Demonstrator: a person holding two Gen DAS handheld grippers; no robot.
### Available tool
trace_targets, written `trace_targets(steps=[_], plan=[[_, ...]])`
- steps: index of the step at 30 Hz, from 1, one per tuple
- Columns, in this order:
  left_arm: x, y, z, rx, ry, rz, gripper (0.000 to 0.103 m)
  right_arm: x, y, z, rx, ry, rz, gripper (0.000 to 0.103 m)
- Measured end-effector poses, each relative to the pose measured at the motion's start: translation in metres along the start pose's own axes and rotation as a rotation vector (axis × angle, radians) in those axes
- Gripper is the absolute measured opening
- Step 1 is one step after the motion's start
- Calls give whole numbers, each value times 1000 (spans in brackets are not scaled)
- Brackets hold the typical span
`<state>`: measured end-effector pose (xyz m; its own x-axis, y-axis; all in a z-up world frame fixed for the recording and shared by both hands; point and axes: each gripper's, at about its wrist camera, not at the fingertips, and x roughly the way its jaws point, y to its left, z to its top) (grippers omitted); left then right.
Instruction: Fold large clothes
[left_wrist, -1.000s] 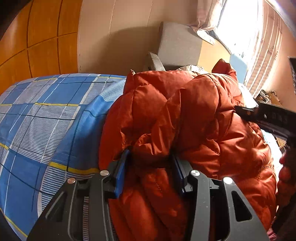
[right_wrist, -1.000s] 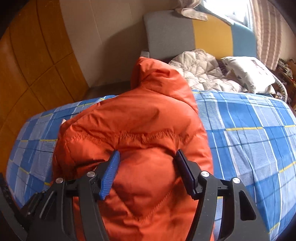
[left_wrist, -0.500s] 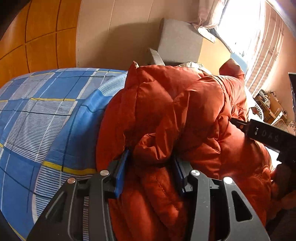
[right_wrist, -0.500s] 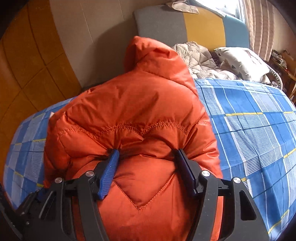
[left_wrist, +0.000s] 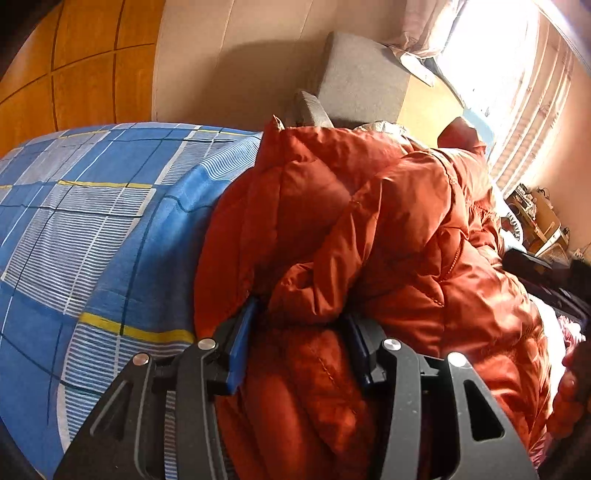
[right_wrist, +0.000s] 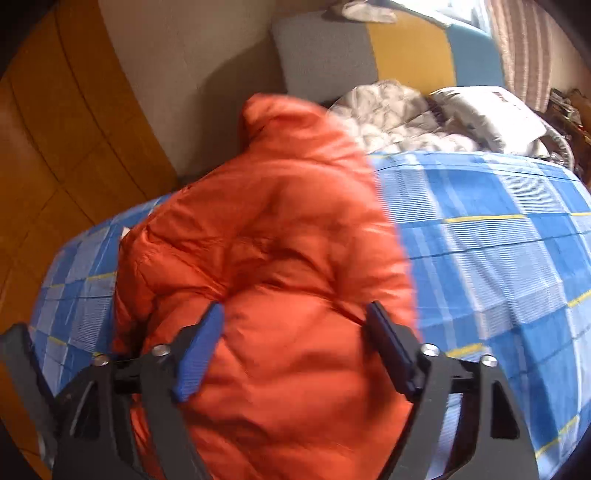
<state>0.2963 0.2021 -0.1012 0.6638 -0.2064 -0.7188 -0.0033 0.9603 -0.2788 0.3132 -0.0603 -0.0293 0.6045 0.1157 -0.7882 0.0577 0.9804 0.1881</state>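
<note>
An orange puffer jacket (left_wrist: 388, 221) lies bunched on a blue checked bedsheet (left_wrist: 92, 229). My left gripper (left_wrist: 299, 343) pinches a thick fold near the jacket's near edge. Its blue pads still press the fabric while the jaws begin opening. In the right wrist view the jacket (right_wrist: 280, 229) shows its smooth back and hood, blurred by motion. My right gripper (right_wrist: 295, 350) has its jaws opening wide. The jacket bulges between them and the pads no longer squeeze it. A hand (left_wrist: 569, 387) shows at the right edge of the left wrist view.
The sheet (right_wrist: 498, 240) is bare to the right of the jacket. A white quilted garment (right_wrist: 391, 110) and a pillow (right_wrist: 487, 110) lie by the grey, yellow and blue headboard (right_wrist: 406, 51). Wooden panels (left_wrist: 74, 74) line the left wall. A bright window (left_wrist: 498, 74) is at the right.
The right jaws have spread wider and let go of the jacket's back, and that gripper has shifted a little. The left gripper keeps its pinch on the fold with almost no movement.
</note>
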Motion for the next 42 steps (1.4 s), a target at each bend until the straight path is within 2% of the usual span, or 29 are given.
trace_targets(steps=[1, 3, 5, 8, 11, 12, 14, 17, 19, 22, 25, 29, 32, 38, 42], plan=[[-1, 0, 0, 3, -4, 5, 48, -7, -14, -4, 24, -6, -12, 90], [-4, 1, -1, 6, -11, 10, 51, -10, -36, -10, 57, 11, -4, 90], [-5, 3, -2, 4, -10, 5, 54, -7, -62, -17, 109, 50, 53, 91], [-3, 8, -3, -17, -4, -24, 57, 3, -87, -26, 192, 105, 195, 91], [1, 13, -4, -24, -5, -49, 58, 19, -91, -33, 244, 164, 327, 91], [3, 16, -5, -28, -5, -65, 57, 25, -86, -34, 263, 184, 374, 87], [6, 20, -6, -45, -4, -109, 52, 37, -86, -38, 299, 212, 459, 85], [9, 25, -7, -67, -8, -191, 36, 46, -82, -39, 314, 229, 520, 78], [8, 28, -7, -90, -17, -248, 22, 47, -79, -37, 312, 227, 560, 59], [1, 27, -5, -101, -38, -320, 14, 37, -71, -32, 272, 199, 569, 42], [-11, 19, 3, -104, -71, -383, 13, 19, -61, -20, 225, 162, 573, 35], [-32, -6, 18, -64, -119, -436, 13, -18, -55, -2, 162, 84, 605, 32], [-49, -35, 31, -19, -156, -479, 13, -48, -64, 12, 138, 17, 616, 31], [-57, -107, 45, 67, -166, -547, 13, -104, -116, 18, 139, -81, 569, 30], [-38, -173, 42, 125, -112, -593, 13, -124, -174, 11, 183, -113, 492, 30]])
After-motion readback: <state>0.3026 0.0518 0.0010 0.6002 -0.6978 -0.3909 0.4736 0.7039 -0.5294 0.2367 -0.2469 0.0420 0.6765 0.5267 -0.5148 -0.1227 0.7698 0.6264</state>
